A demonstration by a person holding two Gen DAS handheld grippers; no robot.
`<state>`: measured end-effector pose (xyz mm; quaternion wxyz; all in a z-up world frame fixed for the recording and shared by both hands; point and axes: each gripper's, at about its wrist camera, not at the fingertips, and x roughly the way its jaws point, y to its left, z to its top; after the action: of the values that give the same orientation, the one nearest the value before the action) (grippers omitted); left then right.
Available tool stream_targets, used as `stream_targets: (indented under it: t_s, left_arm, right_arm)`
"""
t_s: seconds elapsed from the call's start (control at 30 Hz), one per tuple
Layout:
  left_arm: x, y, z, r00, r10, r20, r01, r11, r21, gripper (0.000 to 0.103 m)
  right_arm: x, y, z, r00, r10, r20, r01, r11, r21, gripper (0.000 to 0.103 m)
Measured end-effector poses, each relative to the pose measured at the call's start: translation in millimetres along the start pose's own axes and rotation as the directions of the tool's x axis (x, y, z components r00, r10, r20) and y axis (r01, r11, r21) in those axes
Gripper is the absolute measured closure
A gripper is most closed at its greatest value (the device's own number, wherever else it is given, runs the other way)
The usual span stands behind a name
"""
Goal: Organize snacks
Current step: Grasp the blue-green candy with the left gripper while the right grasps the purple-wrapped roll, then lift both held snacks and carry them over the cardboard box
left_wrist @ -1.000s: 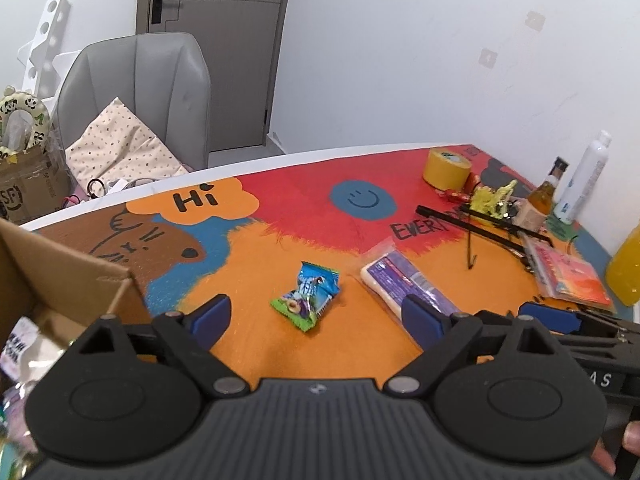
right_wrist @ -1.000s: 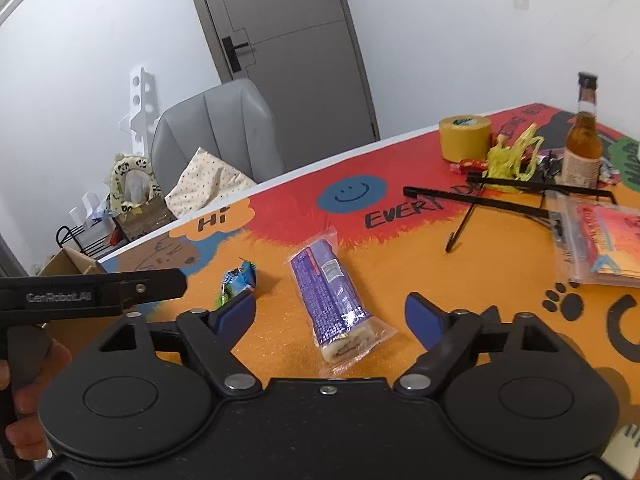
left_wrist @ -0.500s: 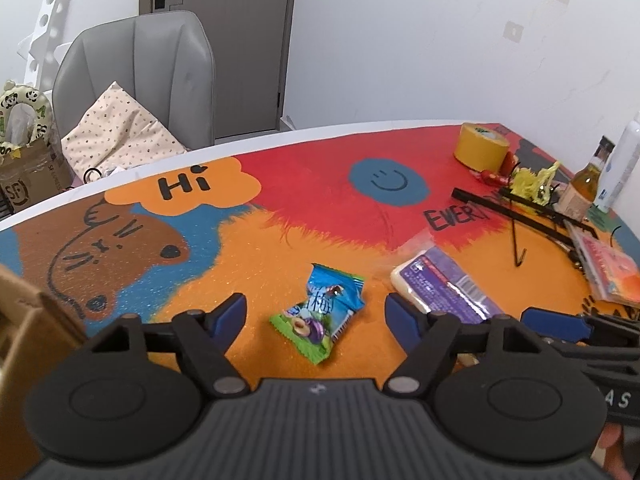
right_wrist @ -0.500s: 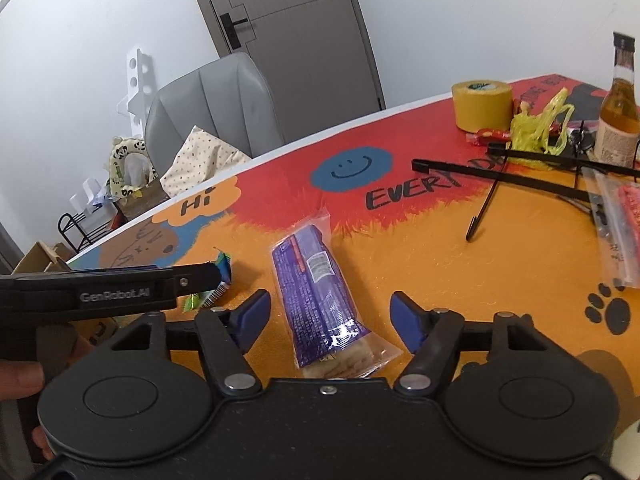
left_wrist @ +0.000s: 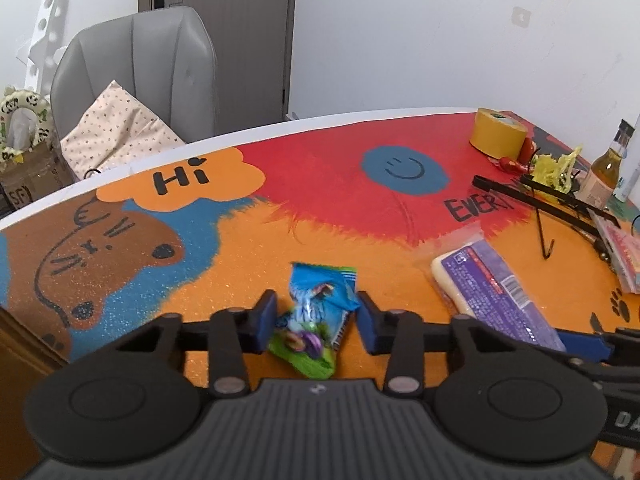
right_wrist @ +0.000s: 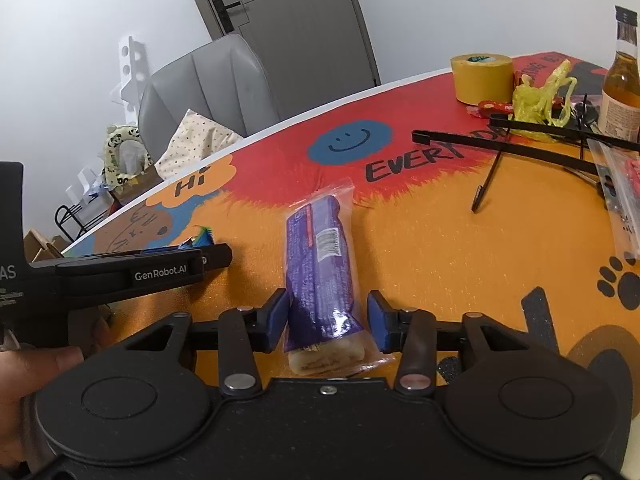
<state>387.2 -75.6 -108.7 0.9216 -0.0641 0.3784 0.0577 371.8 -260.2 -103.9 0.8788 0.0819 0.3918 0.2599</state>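
Crinkly blue packet between closing left claw.

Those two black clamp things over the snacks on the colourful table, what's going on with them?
A person holds a gripper in each hand. The left gripper is closing around a small blue-green snack packet; the right gripper is closing around a long purple-wrapped snack. Both snacks lie on the table, not lifted yet.
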Motion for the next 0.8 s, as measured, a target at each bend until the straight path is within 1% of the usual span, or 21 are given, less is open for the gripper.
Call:
stream_targets:
  t_s: [0.07, 0.1, 0.13, 0.23, 0.3, 0.37, 0.4, 0.43, 0.53, 0.8]
  left_arm:
    - [-3.7, -0.6, -0.5, 1.000, -0.007, -0.003, 0.007, 1.000, 0.005, 0.069]
    - [-5.6, -0.5, -1.3, 1.000, -0.013, -0.006, 0.013, 1.000, 0.002, 0.069]
    - [-7.4, -0.2, -2.3, 1.000, -0.018, -0.007, 0.018, 1.000, -0.001, 0.070]
    - [-13.4, 0.6, -7.3, 1.000, -0.023, -0.010, 0.023, 1.000, -0.005, 0.070]
    - [-17.8, 1.6, -10.5, 1.000, -0.028, -0.014, 0.028, 1.000, -0.009, 0.070]
    - [-23.4, 3.2, -13.6, 0.999, -0.034, -0.014, 0.034, 0.999, -0.012, 0.070]
    - [-26.3, 3.8, -14.9, 0.999, -0.035, -0.014, 0.035, 0.999, -0.013, 0.070]
    - [-29.0, 4.4, -16.3, 0.999, -0.037, -0.014, 0.037, 0.999, -0.015, 0.070]
    - [-39.7, 6.8, -21.4, 0.999, -0.047, -0.009, 0.047, 0.999, -0.025, 0.070]
    - [-74.3, 9.7, -33.9, 0.997, -0.079, 0.007, 0.079, 0.996, -0.028, 0.070]
  right_arm:
    - [1.6, 4.4, 2.0, 1.000, -0.009, 0.002, 0.009, 1.000, -0.014, 0.051]
    - [3.3, 6.3, 3.1, 1.000, -0.010, 0.001, 0.010, 1.000, -0.021, 0.046]
    - [5.2, 9.3, 3.7, 1.000, -0.020, -0.002, 0.020, 0.999, -0.032, 0.043]
    - [12.5, 16.6, 2.3, 0.998, -0.052, -0.019, 0.050, 0.996, -0.071, 0.041]
    - [13.0, 23.1, -1.0, 0.997, -0.081, -0.015, 0.079, 0.991, -0.105, 0.041]
    - [11.6, 28.3, -3.4, 0.993, -0.117, -0.013, 0.114, 0.984, -0.135, 0.051]
    - [9.8, 29.4, -3.9, 0.992, -0.124, -0.013, 0.120, 0.983, -0.140, 0.065]
    - [6.8, 29.2, -3.9, 0.993, -0.114, -0.019, 0.111, 0.986, -0.127, 0.069]
    - [-4.2, 29.5, -7.9, 0.995, -0.099, -0.006, 0.098, 0.990, -0.106, 0.072]
    - [-34.2, 27.1, -21.0, 0.996, -0.082, 0.033, 0.083, 0.997, -0.007, 0.073]
